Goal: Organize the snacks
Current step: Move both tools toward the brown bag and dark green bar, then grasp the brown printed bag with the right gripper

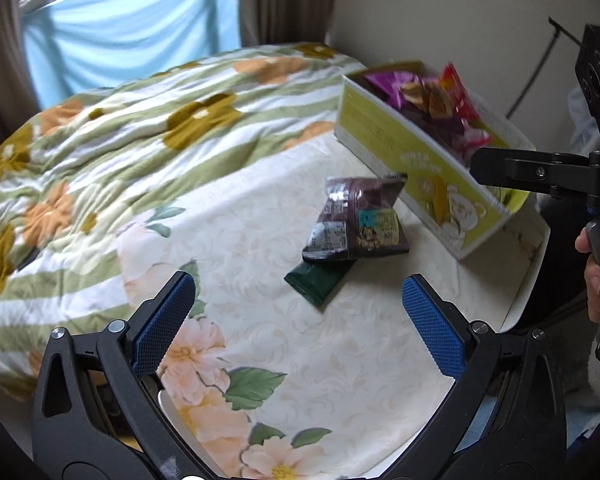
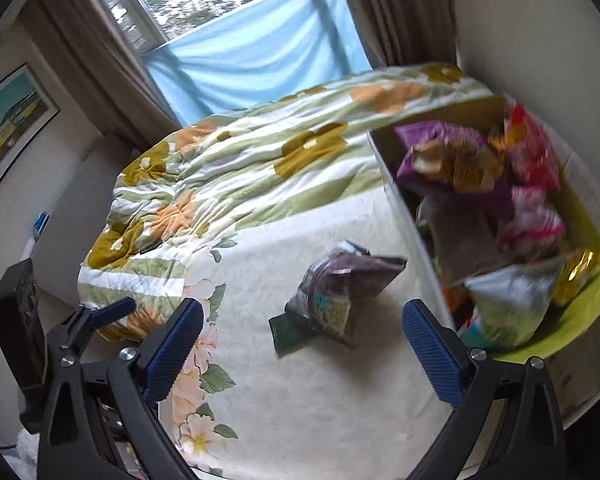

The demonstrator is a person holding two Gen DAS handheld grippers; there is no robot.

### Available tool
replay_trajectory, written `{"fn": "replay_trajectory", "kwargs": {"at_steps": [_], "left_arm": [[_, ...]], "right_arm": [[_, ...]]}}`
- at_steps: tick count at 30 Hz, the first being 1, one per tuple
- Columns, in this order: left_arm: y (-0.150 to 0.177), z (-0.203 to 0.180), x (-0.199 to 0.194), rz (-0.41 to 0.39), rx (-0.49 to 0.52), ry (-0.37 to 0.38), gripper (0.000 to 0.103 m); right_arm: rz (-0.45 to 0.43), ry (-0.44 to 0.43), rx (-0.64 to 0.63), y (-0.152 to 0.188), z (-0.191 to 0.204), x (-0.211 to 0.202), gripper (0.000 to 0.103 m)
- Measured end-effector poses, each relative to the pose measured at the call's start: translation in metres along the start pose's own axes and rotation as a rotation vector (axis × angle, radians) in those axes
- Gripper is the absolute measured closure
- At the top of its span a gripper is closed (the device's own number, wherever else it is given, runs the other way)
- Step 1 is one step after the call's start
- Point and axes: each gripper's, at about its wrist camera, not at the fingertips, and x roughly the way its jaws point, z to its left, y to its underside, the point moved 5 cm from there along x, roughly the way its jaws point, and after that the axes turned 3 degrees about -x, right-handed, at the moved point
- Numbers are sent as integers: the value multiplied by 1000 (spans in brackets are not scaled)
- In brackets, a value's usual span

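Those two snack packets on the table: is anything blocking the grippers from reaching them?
Nothing visible. Both the left gripper and right gripper are open, with only bare tablecloth before the brown packet, which lies on the green packet.

Dark green packet [image 1: 318, 286] mostly hidden under the brown snack bag [image 1: 356, 220]; only its 7 o'clock end shows. Print on that bag too small to read. Snack box [image 2: 404, 216] contents smeared by motion blur at 3 o'clock in the right view, labels unreadable. Right gripper [image 1: 496, 168] cut off by the frame edge.
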Motion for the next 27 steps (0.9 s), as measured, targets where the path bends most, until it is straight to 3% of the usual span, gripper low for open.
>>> {"fn": "replay_trajectory", "kwargs": {"at_steps": [8, 19, 22, 27], "left_arm": [[11, 7, 61, 51, 87, 74, 1], [12, 12, 123, 118, 118, 97, 1], [12, 5, 134, 127, 155, 106, 1], [8, -7, 148, 141, 214, 112, 8]], "right_arm": [[45, 51, 101, 24, 3, 66, 4], [86, 132, 224, 13, -40, 142, 5], [97, 121, 267, 11, -49, 153, 8], [110, 92, 283, 10, -53, 158, 23]]}}
